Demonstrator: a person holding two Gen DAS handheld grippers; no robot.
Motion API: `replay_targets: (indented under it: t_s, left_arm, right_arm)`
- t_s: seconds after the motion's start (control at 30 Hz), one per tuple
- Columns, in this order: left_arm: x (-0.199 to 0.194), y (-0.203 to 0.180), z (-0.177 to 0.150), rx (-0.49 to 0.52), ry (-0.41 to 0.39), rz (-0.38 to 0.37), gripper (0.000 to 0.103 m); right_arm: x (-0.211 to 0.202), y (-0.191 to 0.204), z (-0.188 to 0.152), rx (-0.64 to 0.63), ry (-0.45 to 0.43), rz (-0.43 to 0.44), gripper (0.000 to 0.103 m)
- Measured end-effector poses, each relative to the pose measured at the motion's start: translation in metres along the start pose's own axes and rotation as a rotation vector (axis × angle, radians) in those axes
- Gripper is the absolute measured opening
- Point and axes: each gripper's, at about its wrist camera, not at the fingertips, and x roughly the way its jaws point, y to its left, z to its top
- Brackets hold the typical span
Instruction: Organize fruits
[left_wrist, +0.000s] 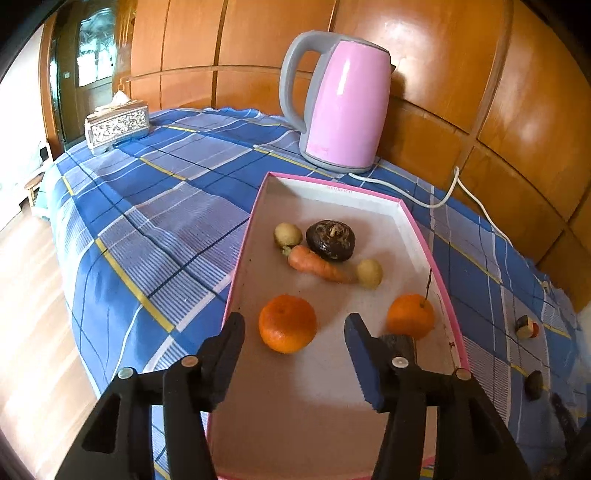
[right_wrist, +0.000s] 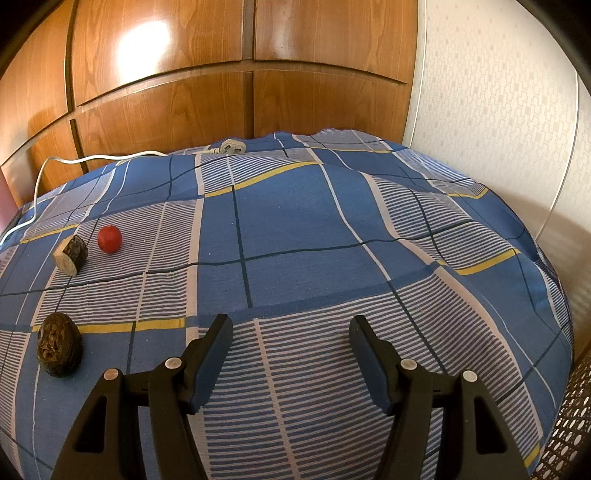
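A shallow pink-rimmed box (left_wrist: 314, 406) lies on the blue checked cloth. Inside it are two oranges, one near the left (left_wrist: 287, 323) and one with a stem at the right (left_wrist: 410, 315). Beyond them lie a carrot (left_wrist: 317, 264), two small yellowish round pieces (left_wrist: 288, 234) (left_wrist: 370, 273) and a dark round root (left_wrist: 331, 240). My left gripper (left_wrist: 295, 318) stands open over the box; the left orange sits between its fingertips, untouched. My right gripper (right_wrist: 291, 320) hovers open over bare cloth with nothing in it. To its left lie a small red fruit (right_wrist: 109, 239), a cut dark piece (right_wrist: 71, 254) and a dark lump (right_wrist: 59, 344).
A pink kettle (left_wrist: 343, 103) stands behind the box, its white cord (left_wrist: 436, 201) trailing right along the wooden wall to a plug (right_wrist: 231, 147). A patterned tissue box (left_wrist: 116, 127) sits at the far left. The table edge drops to the floor on the left.
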Motion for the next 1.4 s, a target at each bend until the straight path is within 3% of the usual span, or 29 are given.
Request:
replay_targets:
  t_s: [0.27,0.8,1.03,1.4]
  left_arm:
    - [-0.018,-0.007,-0.004,0.019,-0.029,-0.006,0.066]
    - [-0.023,-0.018,-0.011,0.065,-0.028,0.012,0.067]
    - [-0.023,-0.015,-0.013,0.065,-0.024,0.030,0.071]
    - [-0.027,-0.005,-0.013,0.040,-0.027,0.031,0.080]
  right_arm:
    - [0.000,0.000,0.000,0.001,-0.001,0.001,0.066]
    - [-0.001,0.000,0.000,0.003,-0.001,0.004,0.067]
    - [0.000,0.000,0.001,0.012,0.006,0.019,0.071]
    - [0.005,0.000,0.010,0.014,0.072,0.008,0.076]
